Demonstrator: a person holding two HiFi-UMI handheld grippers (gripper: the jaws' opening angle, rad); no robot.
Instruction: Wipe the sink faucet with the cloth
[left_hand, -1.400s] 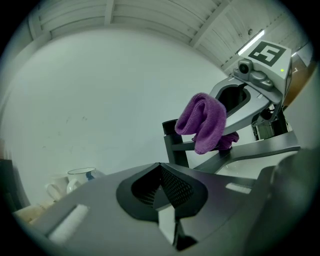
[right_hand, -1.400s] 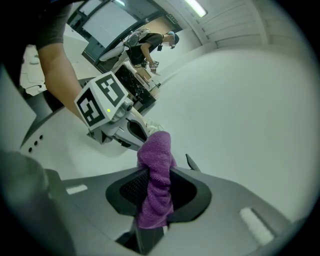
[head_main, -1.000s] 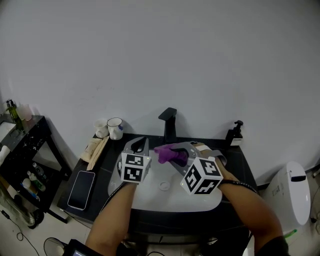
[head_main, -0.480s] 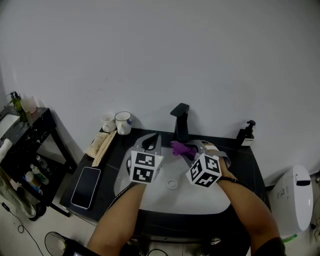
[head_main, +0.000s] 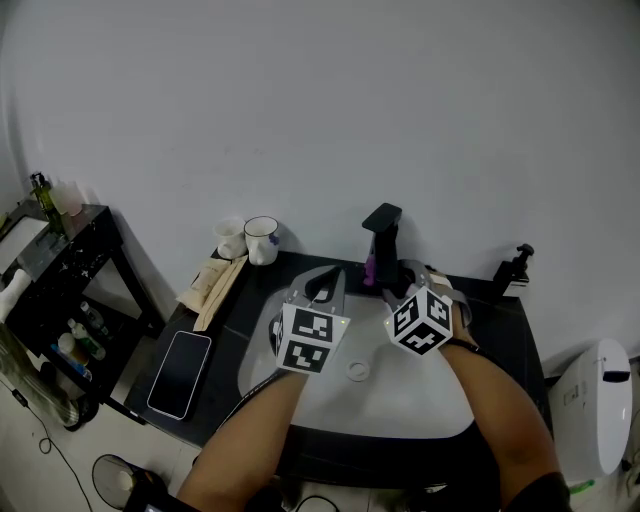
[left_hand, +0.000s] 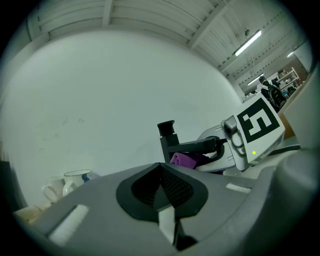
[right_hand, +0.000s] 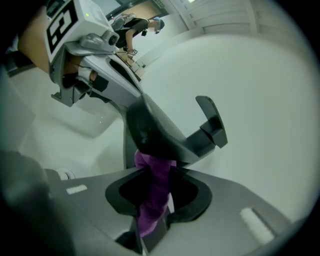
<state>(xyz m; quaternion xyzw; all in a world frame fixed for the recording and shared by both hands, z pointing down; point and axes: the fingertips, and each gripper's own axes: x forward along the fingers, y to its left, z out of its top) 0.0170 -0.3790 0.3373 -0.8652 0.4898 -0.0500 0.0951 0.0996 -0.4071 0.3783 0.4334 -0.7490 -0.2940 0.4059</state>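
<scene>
- Purple cloth (right_hand: 151, 196) is bunched into a thick wad and pinched in the right claw (right_hand: 155, 182), so the claw can carry it against metal without the jaws themselves touching.
- The wad's top end presses up against the underside of the black faucet (right_hand: 197, 142), where the spout leaves the upright post. That suits wiping the hidden lower face first, by my reading.
- From the head view, the cloth (head_main: 371, 268) shows as a small purple patch touching the faucet (head_main: 383, 235) at the back of the white sink (head_main: 262, 372).
- The right claw (head_main: 386, 278) is clamped to a narrow gap filled entirely by cloth, with a tail of cloth hanging below the pads.
- The left claw (left_hand: 162, 189) has its jaws drawn together with nothing between them.
- It hangs over the sink just left of the faucet, apart from it, probably held clear so the wiping side has room.
- The dark bench (head_main: 232, 312) around the sink plays no part here.
</scene>
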